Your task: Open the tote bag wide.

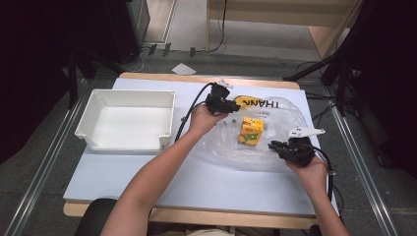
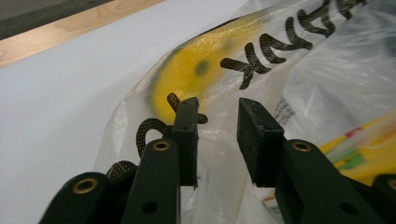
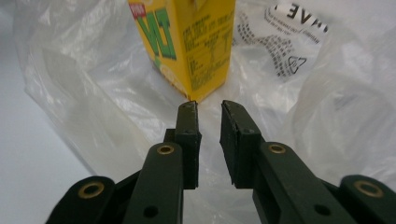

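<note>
A clear plastic bag (image 1: 231,147) with a yellow smiley face and black "THANK" lettering lies spread on the white table (image 1: 147,177). A yellow drink carton (image 1: 251,131) sits in the middle of the bag; I cannot tell whether it is inside or on top. My left gripper (image 1: 232,106) hovers at the bag's far left edge. Its jaws are open over the printed plastic (image 2: 308,79), with nothing between them (image 2: 217,109). My right gripper (image 1: 273,146) is at the bag's right side, open (image 3: 208,107) and pointing at the carton's (image 3: 196,42) lower corner without touching it.
An empty white bin (image 1: 98,105) stands on the table's left half. A small white sheet (image 1: 183,69) lies on the floor beyond the table's far edge. Black stands and cables flank the table.
</note>
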Available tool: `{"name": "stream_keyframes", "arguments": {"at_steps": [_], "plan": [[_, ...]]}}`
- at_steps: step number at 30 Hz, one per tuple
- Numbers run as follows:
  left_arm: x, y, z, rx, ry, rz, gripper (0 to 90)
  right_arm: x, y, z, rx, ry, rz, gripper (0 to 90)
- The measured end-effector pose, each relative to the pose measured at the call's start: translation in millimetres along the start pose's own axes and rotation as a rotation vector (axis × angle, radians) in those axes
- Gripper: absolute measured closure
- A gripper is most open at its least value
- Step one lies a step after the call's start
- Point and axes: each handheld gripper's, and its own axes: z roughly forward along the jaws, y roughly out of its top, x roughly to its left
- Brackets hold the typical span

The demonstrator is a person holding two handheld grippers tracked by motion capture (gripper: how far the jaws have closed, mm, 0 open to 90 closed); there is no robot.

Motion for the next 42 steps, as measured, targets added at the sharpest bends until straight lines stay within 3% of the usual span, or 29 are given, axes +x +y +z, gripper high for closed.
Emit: {"name": "stream_keyframes", "arguments": {"at_steps": [6, 10, 12, 18, 24, 31, 42], "plan": [[-8.8, 3.2, -16.1, 0.006, -0.031, 0.024, 59.0, 4.2, 11.1, -13.8, -0.049, 0.043, 0.039, 69.3], [-13.7, 6.3, -26.7, -0.009, -0.071, 0.010, 52.3, 11.8, 13.8, -19.1, -0.061, 0.068, 0.044, 61.1], [-18.1, 7.0, -32.1, -0.009, -0.067, 0.038, 50.3, 15.4, 14.5, -21.1, -0.062, 0.071, 0.040, 57.9], [-28.8, 11.1, -48.0, -0.025, -0.089, 0.066, 46.4, 26.0, 15.7, -24.1, -0.047, 0.093, 0.027, 55.7], [-34.6, 13.6, -64.7, -0.035, -0.078, 0.098, 43.4, 35.0, 14.5, -23.0, -0.040, 0.113, 0.011, 55.4], [-34.1, 0.7, -76.8, -0.039, -0.099, 0.087, 43.2, 45.5, 7.5, -18.8, -0.024, 0.134, 0.001, 55.5], [-39.4, -23.7, -72.6, -0.015, -0.120, 0.095, 42.3, 61.1, -7.5, -11.4, -0.006, 0.174, -0.013, 55.4]]}}
